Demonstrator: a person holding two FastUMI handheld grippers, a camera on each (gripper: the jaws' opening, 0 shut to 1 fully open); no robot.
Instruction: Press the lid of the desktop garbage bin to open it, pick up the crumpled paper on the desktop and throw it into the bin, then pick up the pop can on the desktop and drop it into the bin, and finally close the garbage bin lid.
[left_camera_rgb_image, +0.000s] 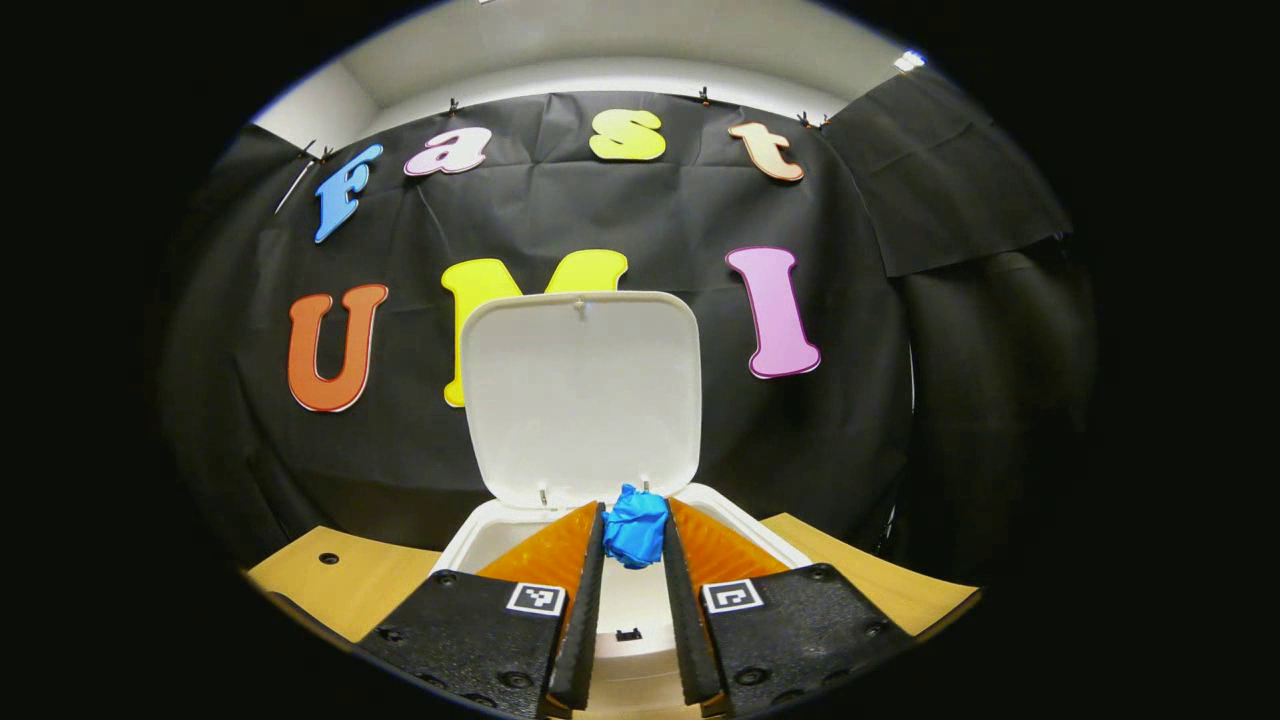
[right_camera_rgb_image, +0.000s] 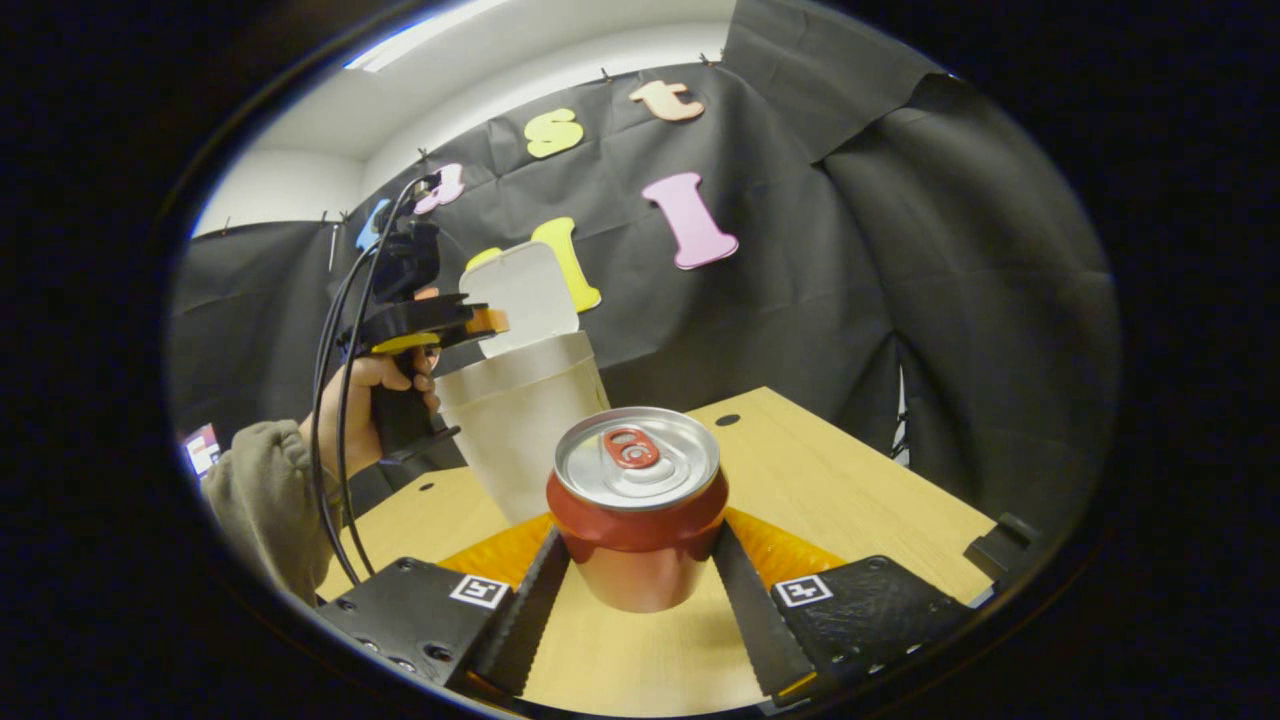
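The white bin (left_camera_rgb_image: 478, 537) stands with its lid (left_camera_rgb_image: 580, 390) tipped up and back. My left gripper (left_camera_rgb_image: 634, 512) is shut on the blue crumpled paper (left_camera_rgb_image: 636, 530), holding it over the bin's mouth. In the right gripper view the red pop can (right_camera_rgb_image: 637, 500) stands upright on the wooden table (right_camera_rgb_image: 830, 480). My right gripper (right_camera_rgb_image: 640, 548) has it between its fingers, and both fingers press on its sides. Farther off in that view, the left gripper (right_camera_rgb_image: 488, 320) hovers above the bin (right_camera_rgb_image: 525, 430), held by a hand (right_camera_rgb_image: 365, 385).
The black cloth wall hangs close behind the bin. The table has small round holes (right_camera_rgb_image: 727, 420) and an edge at the right (right_camera_rgb_image: 985, 530). A sleeve (right_camera_rgb_image: 255, 490) and black cables (right_camera_rgb_image: 335, 400) hang left of the bin.
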